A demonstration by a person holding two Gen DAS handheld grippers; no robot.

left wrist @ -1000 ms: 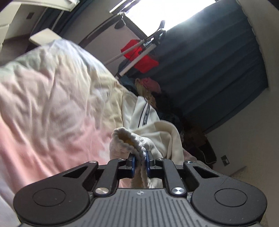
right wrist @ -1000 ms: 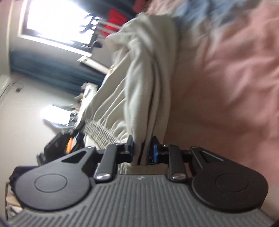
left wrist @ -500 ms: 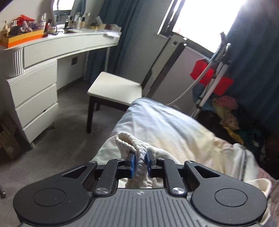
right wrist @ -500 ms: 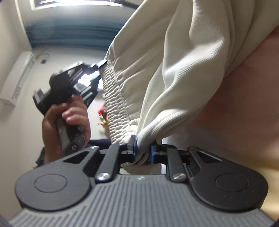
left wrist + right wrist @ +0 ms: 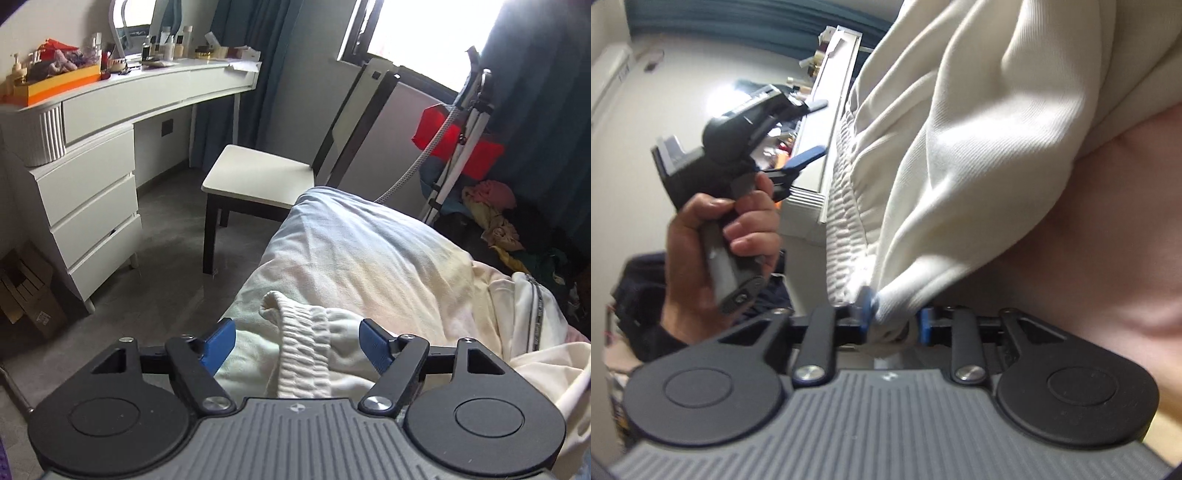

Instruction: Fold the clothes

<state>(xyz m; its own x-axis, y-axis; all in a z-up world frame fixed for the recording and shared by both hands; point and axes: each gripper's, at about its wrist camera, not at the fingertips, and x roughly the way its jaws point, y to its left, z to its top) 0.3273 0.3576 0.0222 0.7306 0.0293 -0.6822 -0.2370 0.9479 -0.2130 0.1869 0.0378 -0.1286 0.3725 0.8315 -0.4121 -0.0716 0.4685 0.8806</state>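
Observation:
Cream trousers with a ribbed elastic waistband lie on the bed. In the left wrist view my left gripper stands open, its blue pads wide apart on either side of the waistband, not gripping it. The right wrist view shows my right gripper shut on a bunched corner of the cream trousers near the waistband. The left gripper also appears there, held by a hand, its fingers spread just left of the waistband.
The bed has a pale pink and blue cover. A white chair stands at its foot, a white dressing table with drawers to the left. A clothes pile and stand sit by the curtain.
My left gripper has opened and let go of the waistband, which now rests on the bed. The right gripper stays shut on the fabric and has lowered toward the bed.

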